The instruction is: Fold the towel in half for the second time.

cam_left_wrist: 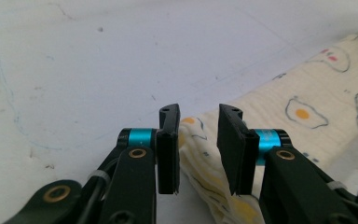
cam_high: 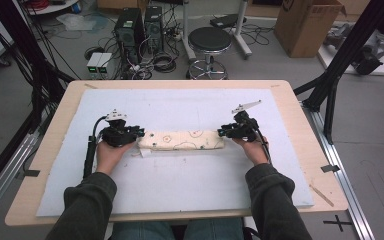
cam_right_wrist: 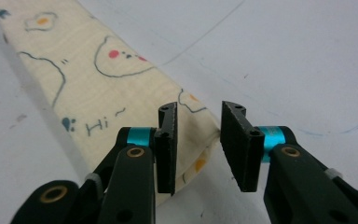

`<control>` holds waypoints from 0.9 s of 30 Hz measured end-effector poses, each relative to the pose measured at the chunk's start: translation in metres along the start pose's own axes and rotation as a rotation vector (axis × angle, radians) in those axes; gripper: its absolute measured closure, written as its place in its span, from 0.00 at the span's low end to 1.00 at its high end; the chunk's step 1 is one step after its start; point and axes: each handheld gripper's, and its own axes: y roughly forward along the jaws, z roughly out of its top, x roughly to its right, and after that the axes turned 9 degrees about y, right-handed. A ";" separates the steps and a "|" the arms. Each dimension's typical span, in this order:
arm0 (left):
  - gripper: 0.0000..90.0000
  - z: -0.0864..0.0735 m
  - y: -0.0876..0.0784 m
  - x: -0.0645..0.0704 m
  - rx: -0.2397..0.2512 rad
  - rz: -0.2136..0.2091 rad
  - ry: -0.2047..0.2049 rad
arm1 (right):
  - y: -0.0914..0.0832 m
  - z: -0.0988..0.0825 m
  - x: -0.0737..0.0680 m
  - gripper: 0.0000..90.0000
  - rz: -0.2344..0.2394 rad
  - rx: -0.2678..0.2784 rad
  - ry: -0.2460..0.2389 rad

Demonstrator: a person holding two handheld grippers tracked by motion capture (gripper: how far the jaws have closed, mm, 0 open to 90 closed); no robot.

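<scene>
A cream cloth (cam_high: 182,140) printed with fried eggs and bears lies folded into a long strip across the middle of the white mat (cam_high: 180,175). My left gripper (cam_high: 139,134) sits at the strip's left end. Its jaws stand apart around the cloth's end (cam_left_wrist: 198,140), and the pads do not press on it. My right gripper (cam_high: 222,132) sits at the strip's right end. The cloth's corner (cam_right_wrist: 193,140) lies between those parted jaws, loose. The strip (cam_right_wrist: 98,79) runs away up and left in the right gripper view.
The mat covers most of a wooden table (cam_high: 300,130). Beyond the table's far edge stand a round black stool (cam_high: 209,41), two computer towers (cam_high: 130,30) with cables on the floor, and a cardboard box (cam_high: 307,25). A black frame leg (cam_high: 347,50) rises at the right.
</scene>
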 end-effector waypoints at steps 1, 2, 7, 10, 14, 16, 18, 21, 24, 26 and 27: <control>0.76 0.001 -0.002 0.001 0.013 -0.010 0.002 | -0.003 0.000 -0.001 0.73 0.007 0.010 -0.001; 0.76 0.002 -0.004 0.003 0.017 -0.020 0.012 | -0.005 0.001 -0.002 0.73 0.016 0.023 -0.008; 0.80 -0.001 -0.003 0.014 0.001 -0.118 0.043 | -0.007 -0.001 -0.013 0.73 0.033 0.023 -0.050; 0.81 -0.005 0.001 0.019 -0.067 -0.121 0.083 | 0.000 -0.004 -0.018 0.72 0.034 -0.020 -0.065; 0.81 -0.007 0.004 0.022 -0.108 -0.110 0.120 | 0.008 -0.010 -0.019 0.71 0.021 -0.053 -0.094; 0.81 -0.008 0.006 0.022 -0.128 -0.105 0.132 | 0.010 -0.013 -0.018 0.71 0.014 -0.065 -0.094; 0.81 -0.010 0.009 0.021 -0.153 -0.104 0.140 | 0.011 -0.016 -0.017 0.70 0.010 -0.060 -0.090; 0.81 -0.011 0.011 0.021 -0.158 -0.105 0.141 | 0.011 -0.017 -0.015 0.70 0.010 -0.056 -0.096; 0.81 -0.011 0.011 0.023 -0.159 -0.097 0.147 | 0.011 -0.019 -0.014 0.70 0.012 -0.052 -0.090; 0.81 -0.012 0.012 0.023 -0.160 -0.095 0.146 | 0.011 -0.019 -0.015 0.70 0.007 -0.053 -0.099; 0.81 -0.012 0.012 0.023 -0.162 -0.095 0.151 | 0.011 -0.019 -0.015 0.70 0.005 -0.058 -0.101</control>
